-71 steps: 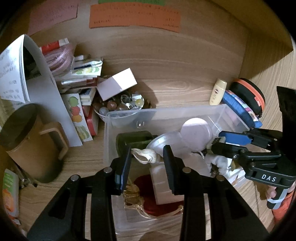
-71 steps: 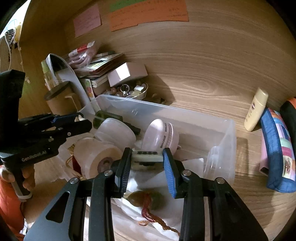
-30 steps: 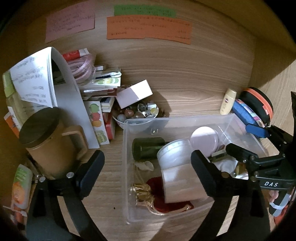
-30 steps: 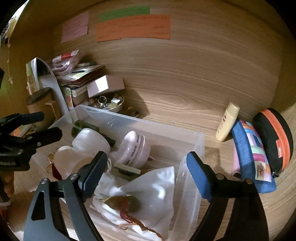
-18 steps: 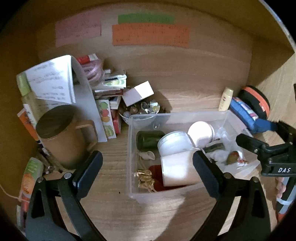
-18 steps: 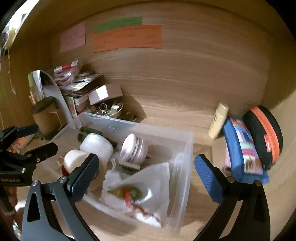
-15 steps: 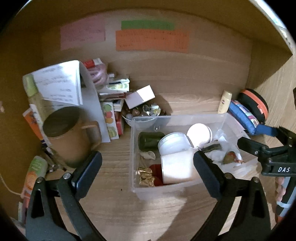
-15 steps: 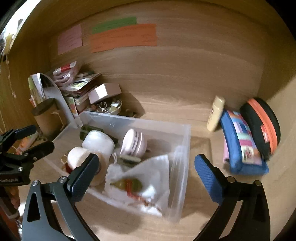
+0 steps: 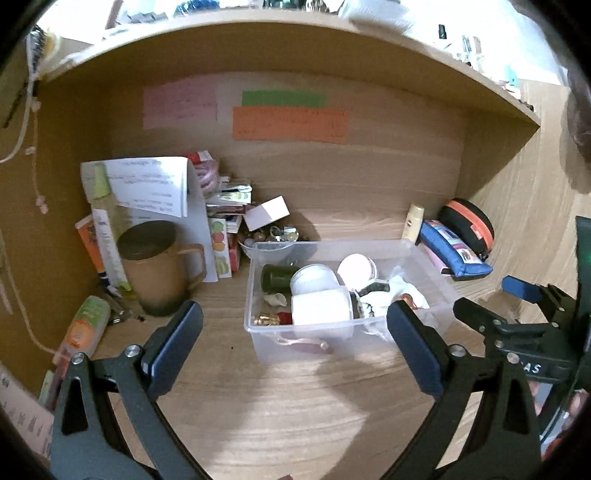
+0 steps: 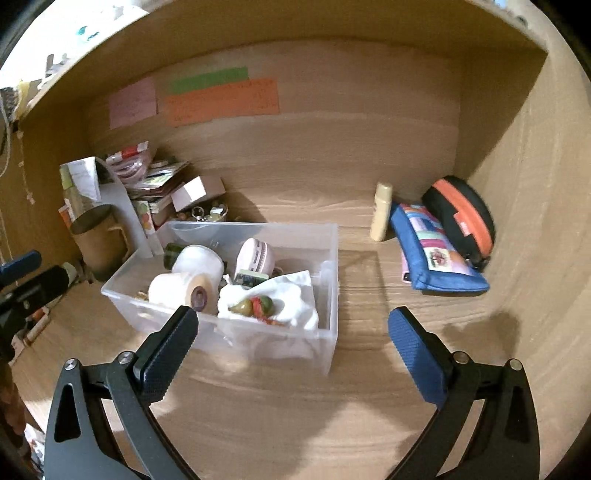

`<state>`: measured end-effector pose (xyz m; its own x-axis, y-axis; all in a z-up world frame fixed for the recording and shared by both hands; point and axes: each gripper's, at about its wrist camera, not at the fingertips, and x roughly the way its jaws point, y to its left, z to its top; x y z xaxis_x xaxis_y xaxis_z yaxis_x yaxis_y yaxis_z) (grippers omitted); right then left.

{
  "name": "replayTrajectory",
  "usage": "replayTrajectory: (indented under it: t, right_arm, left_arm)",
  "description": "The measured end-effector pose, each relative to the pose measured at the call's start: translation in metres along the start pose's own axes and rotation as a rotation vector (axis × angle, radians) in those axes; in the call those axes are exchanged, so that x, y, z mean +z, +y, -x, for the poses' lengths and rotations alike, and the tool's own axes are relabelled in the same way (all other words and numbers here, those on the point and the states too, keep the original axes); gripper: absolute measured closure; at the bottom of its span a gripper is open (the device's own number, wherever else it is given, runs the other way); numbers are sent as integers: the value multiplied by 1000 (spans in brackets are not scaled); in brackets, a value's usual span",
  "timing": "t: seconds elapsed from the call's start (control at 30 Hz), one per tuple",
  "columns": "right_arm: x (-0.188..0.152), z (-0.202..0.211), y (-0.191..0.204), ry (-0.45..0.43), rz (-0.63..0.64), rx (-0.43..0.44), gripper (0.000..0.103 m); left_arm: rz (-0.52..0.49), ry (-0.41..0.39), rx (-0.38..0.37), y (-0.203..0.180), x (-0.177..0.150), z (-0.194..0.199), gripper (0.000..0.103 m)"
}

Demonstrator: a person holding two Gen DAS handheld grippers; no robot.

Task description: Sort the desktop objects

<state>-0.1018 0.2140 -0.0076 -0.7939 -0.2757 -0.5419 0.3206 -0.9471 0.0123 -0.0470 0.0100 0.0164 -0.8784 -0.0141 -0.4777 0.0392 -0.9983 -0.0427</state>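
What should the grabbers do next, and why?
Probably the right gripper should reach for the cream tube standing outside the clear plastic bin: both grippers are open and empty, and the left gripper is farther from it.

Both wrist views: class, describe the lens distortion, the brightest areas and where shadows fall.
Left wrist view: fisheye bends the shelf edge into an arc; overexposed glare above it; soft shadows on the desk before the clear bin. Right wrist view: same curvature, dark vignette corners, gripper shadows on the desk.
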Motion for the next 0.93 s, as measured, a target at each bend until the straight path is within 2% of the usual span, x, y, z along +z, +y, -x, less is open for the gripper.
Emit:
replayTrajectory:
  t: [0.17, 0.57, 0.93]
  right_arm:
    - [-10, 24, 7, -37, -6, -5, 0]
    - [-32, 51, 17, -60, -10, -37, 0]
    - [-35, 50, 18, -57, 25, -77, 0]
  left_arm:
    - [19, -10, -3, -4, -11, 20, 0]
    - [-32, -64, 66, -22, -30, 42, 0]
    - [-44, -96, 7, -31, -28, 41, 0]
